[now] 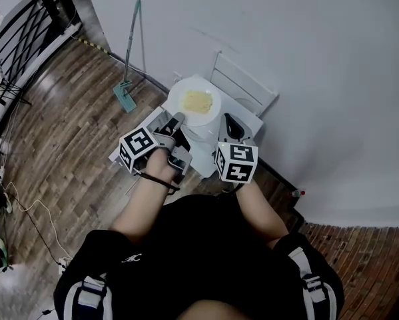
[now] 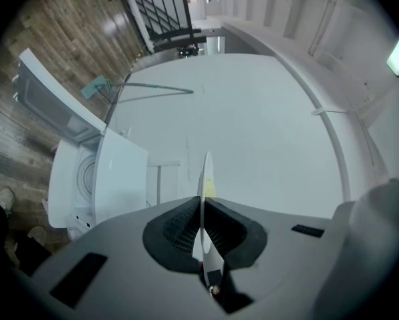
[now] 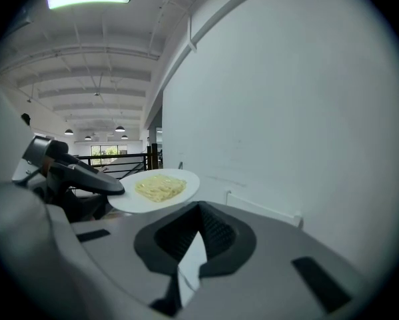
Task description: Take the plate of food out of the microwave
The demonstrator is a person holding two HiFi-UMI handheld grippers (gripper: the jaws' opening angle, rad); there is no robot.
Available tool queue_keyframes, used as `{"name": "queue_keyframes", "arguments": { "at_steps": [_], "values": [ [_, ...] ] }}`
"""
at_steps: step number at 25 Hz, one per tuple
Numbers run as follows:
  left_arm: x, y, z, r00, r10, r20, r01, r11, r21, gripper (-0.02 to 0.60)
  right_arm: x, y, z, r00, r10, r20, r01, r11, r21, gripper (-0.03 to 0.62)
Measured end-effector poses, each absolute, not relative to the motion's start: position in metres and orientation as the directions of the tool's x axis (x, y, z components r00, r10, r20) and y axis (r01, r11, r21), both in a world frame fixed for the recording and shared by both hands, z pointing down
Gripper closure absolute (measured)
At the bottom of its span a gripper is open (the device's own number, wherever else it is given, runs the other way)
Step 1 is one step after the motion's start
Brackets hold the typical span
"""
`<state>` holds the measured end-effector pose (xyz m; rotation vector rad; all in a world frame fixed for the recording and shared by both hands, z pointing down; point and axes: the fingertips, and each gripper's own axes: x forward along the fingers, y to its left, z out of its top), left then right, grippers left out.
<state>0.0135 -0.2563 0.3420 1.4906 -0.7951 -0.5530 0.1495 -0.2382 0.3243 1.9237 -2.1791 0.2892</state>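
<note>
A white plate [image 1: 194, 102] with yellow noodles [image 1: 198, 101] hangs level above the white microwave [image 1: 198, 153]. My left gripper [image 1: 177, 120] is shut on the plate's near left rim. In the left gripper view the plate [image 2: 206, 172] shows edge-on, clamped between the pads of that gripper [image 2: 202, 202]. The microwave [image 2: 86, 179] lies to its left, door [image 2: 49, 92] swung open and cavity in view. My right gripper [image 1: 227, 122] hovers just right of the plate, apart from it. In the right gripper view the jaws [image 3: 199, 209] stand shut on nothing, with the plate [image 3: 156, 191] ahead and to the left.
The microwave sits on a small white stand close to a plain white wall [image 1: 286, 39]. A teal mop [image 1: 127, 79] leans on the wall to the left. A black railing [image 1: 12, 39] runs along the far left over the wood floor [image 1: 66, 152].
</note>
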Motion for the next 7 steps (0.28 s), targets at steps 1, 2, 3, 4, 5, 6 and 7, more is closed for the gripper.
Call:
{"name": "queue_keyframes", "arguments": {
  "at_steps": [1, 2, 3, 4, 5, 6, 7],
  "values": [
    [0.013, -0.256, 0.343, 0.64, -0.757, 0.13, -0.159, 0.035, 0.987, 0.569, 0.15, -0.238, 0.324, -0.117, -0.949, 0.293, -0.993, 0.122, 0.0, 0.582],
    [0.013, -0.257, 0.344, 0.638, -0.757, 0.138, -0.17, 0.036, 0.985, 0.569, 0.15, -0.238, 0.324, -0.115, -0.949, 0.294, -0.993, 0.121, 0.001, 0.582],
    [0.013, -0.258, 0.346, 0.637, -0.757, 0.146, -0.177, 0.042, 0.983, 0.569, 0.151, -0.239, 0.325, -0.114, -0.949, 0.295, -0.993, 0.12, 0.002, 0.582],
    [0.013, -0.259, 0.348, 0.636, -0.756, 0.153, -0.178, 0.049, 0.983, 0.569, 0.152, -0.24, 0.325, -0.113, -0.948, 0.296, -0.993, 0.12, 0.003, 0.582],
    [0.013, -0.259, 0.35, 0.636, -0.755, 0.158, -0.177, 0.056, 0.983, 0.569, 0.153, -0.241, 0.326, -0.113, -0.948, 0.299, -0.993, 0.12, 0.005, 0.582],
    [0.014, -0.26, 0.352, 0.636, -0.755, 0.162, -0.176, 0.063, 0.982, 0.569, 0.154, -0.242, 0.328, -0.113, -0.947, 0.302, -0.993, 0.121, 0.006, 0.582],
    [0.014, -0.261, 0.355, 0.636, -0.754, 0.166, -0.174, 0.07, 0.982, 0.569, 0.155, -0.243, 0.329, -0.113, -0.946, 0.305, -0.993, 0.121, 0.007, 0.582]
  ]
}}
